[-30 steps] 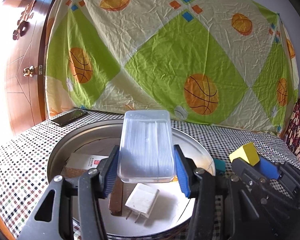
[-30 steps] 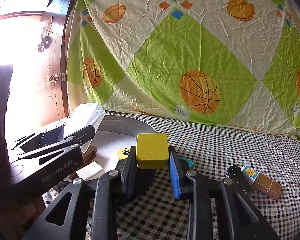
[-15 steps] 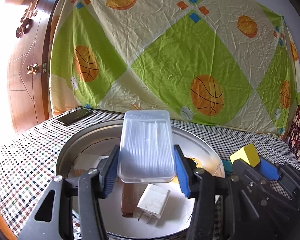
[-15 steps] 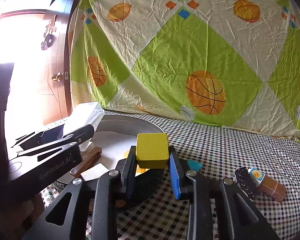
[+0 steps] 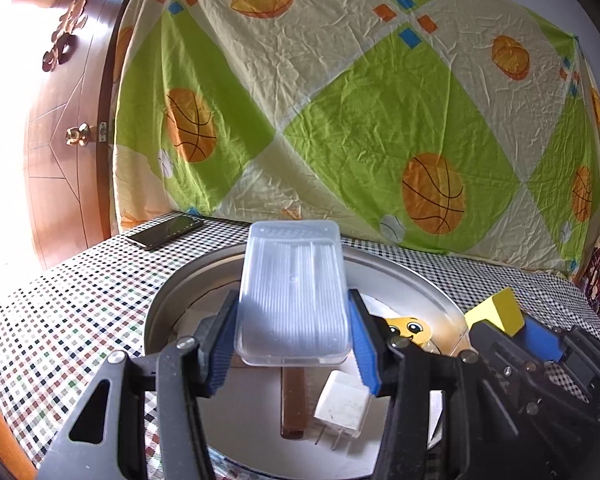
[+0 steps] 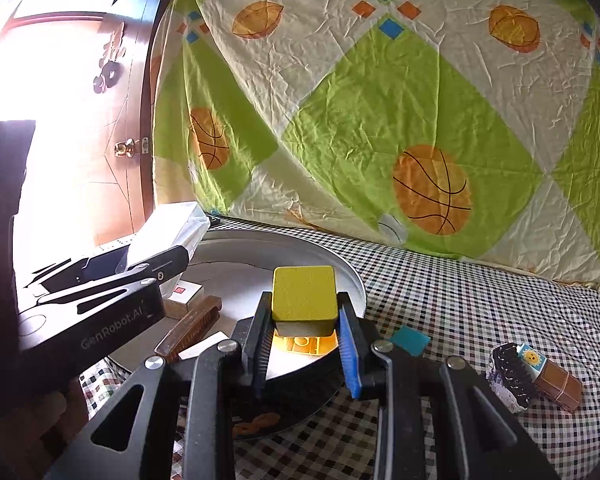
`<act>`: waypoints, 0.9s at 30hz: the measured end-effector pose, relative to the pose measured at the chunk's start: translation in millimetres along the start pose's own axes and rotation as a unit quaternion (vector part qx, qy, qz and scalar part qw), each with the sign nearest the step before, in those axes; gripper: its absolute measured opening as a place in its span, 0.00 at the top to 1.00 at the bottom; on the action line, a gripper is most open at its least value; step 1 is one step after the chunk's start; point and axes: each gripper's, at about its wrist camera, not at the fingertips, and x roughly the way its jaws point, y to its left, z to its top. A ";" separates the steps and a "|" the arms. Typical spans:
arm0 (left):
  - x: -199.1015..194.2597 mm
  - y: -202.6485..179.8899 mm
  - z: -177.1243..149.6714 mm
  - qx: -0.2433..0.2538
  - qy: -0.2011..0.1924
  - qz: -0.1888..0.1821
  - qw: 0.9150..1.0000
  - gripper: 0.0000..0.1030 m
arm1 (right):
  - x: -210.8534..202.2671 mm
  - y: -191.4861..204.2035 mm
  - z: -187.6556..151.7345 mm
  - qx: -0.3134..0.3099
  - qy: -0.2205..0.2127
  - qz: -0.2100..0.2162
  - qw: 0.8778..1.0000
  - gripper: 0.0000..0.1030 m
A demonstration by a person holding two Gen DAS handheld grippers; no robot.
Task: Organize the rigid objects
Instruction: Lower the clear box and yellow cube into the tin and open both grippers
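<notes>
My left gripper (image 5: 294, 344) is shut on a clear plastic box (image 5: 293, 292), held above the round metal tray (image 5: 172, 292). Below it in the tray lie a white charger plug (image 5: 342, 404), a brown wooden bar (image 5: 293, 400) and a yellow cartoon toy (image 5: 408, 330). My right gripper (image 6: 304, 340) is shut on a yellow block (image 6: 304, 294), hanging over the tray's right rim (image 6: 352, 276). From the right wrist view the left gripper (image 6: 100, 312) with the clear box (image 6: 168, 232) shows at the left. The yellow block (image 5: 500, 312) also shows at the right of the left wrist view.
A checkered cloth (image 6: 480, 304) covers the table. A teal square (image 6: 410, 340) lies right of the tray, and a dark piece with a small sun-printed brown box (image 6: 540, 372) lies farther right. A black phone (image 5: 164, 232) lies at the back left. A patterned sheet (image 5: 340, 100) hangs behind.
Both grippers have shifted sideways over the tray with their loads; tray contents slid right in the left wrist view, and the yellow toy has come into sight.
</notes>
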 end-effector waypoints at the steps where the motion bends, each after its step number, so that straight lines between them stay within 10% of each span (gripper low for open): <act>1: 1.5 2.1 0.4 -0.001 0.003 0.000 1.000 0.51 | 1.0 1.2 0.5 -0.001 0.000 0.002 1.000 0.69; 27: 51.7 17.1 10.2 0.043 0.105 0.009 0.994 0.50 | 84.0 13.8 39.6 0.010 0.112 0.081 0.990 0.68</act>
